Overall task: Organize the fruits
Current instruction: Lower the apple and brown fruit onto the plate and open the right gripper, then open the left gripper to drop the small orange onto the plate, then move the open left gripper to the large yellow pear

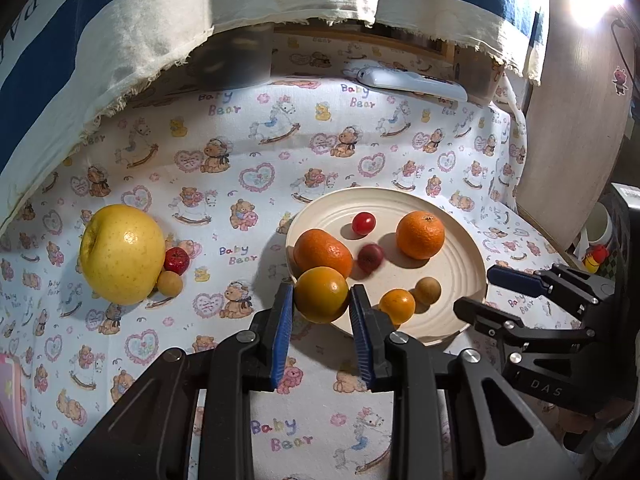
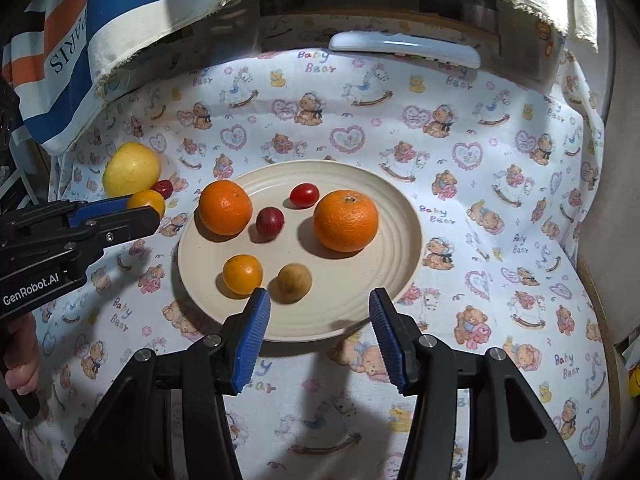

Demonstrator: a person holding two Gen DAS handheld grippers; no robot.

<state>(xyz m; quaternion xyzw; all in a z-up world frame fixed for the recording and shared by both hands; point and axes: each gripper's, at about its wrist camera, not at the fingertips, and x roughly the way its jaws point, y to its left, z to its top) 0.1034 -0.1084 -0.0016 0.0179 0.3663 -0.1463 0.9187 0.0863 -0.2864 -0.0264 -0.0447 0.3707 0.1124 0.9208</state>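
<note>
My left gripper [image 1: 322,291] is shut on a yellow-orange round fruit [image 1: 322,304], held over the left rim of a cream plate [image 1: 456,276]. The plate [image 2: 394,216] holds two mandarins [image 2: 225,207] [image 2: 346,220], a red cherry tomato [image 2: 304,195], a dark red small fruit [image 2: 270,222], a small orange fruit [image 2: 242,274] and a brownish round fruit [image 2: 294,282]. My right gripper [image 2: 319,296] is open over the plate's near edge with nothing between its fingers. On the cloth to the left lie a yellow apple [image 1: 120,254], a small red fruit [image 1: 176,261] and a small brown fruit [image 1: 169,283].
A bear-print cloth [image 1: 248,184] covers the table. A white remote [image 2: 404,49] lies at the back under a hanging striped fabric [image 1: 132,32]. A wooden board [image 1: 576,140] stands at the right. A hand [image 2: 20,372] grips the left tool's handle.
</note>
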